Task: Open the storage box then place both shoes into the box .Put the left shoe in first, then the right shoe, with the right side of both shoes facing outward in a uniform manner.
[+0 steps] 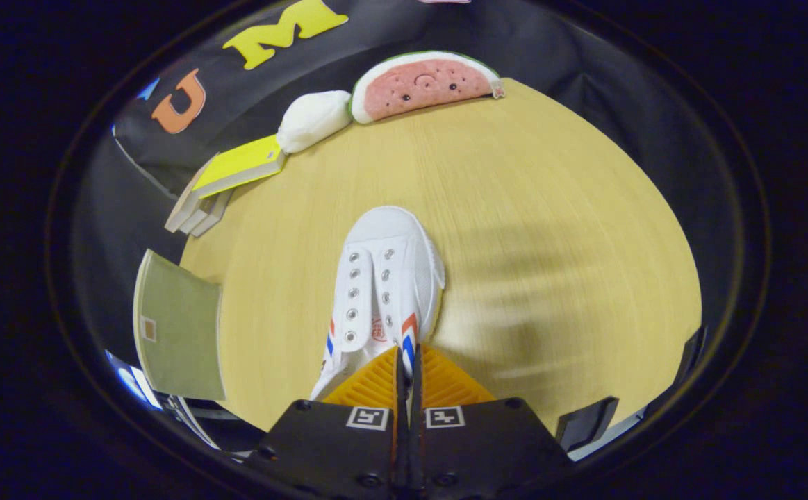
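step: carrying a white shoe above the worktop, likely toward the storage box, not in sight.
next move: find the open box, set the shoe in with its right side outward.
jaws: gripper nearly closed, pinching the shoe's collar.
shoe: toe at 12 o'clock, just ahead of the fingers.

Surface materials, gripper view

Shoe: matt canvas cloth, glossy metal eyelets, smooth rubber toe cap. Table: wood-grain laminate, satin. Watermelon toy: soft plush. Books: paper, smooth covers. Gripper, nipping the shoe's cloth edge: ribbed plastic pads.
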{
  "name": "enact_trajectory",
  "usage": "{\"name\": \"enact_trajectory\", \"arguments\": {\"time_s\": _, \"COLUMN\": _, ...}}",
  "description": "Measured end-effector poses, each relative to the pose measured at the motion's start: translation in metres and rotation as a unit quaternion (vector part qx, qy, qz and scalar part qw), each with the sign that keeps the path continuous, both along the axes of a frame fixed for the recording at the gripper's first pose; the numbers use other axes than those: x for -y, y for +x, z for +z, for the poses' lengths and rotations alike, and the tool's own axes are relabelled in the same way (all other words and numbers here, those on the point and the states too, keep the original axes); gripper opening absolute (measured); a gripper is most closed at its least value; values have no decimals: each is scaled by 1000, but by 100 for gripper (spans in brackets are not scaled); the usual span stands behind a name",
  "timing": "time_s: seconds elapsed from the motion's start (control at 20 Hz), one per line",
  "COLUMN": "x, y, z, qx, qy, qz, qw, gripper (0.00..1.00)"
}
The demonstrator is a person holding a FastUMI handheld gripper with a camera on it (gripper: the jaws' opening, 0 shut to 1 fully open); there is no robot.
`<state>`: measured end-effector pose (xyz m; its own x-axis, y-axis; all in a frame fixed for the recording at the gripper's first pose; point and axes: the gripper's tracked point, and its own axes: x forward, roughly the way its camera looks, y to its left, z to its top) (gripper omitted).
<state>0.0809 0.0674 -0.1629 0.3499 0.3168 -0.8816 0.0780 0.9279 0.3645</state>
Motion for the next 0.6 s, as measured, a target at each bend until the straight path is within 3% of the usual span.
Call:
{"name": "enact_trajectory", "arguments": {"time_s": 0.25, "x": -41, "y": -15, "z": 34, "qx": 18, "qy": 20, "qz": 7, "qw": 1000, "gripper": 6}}
{"name": "enact_trajectory", "arguments": {"time_s": 0.6, "x": -155, "y": -35, "z": 136, "qx": 82, "qy": 43, "qz": 31, "qw": 995, "gripper": 5}}
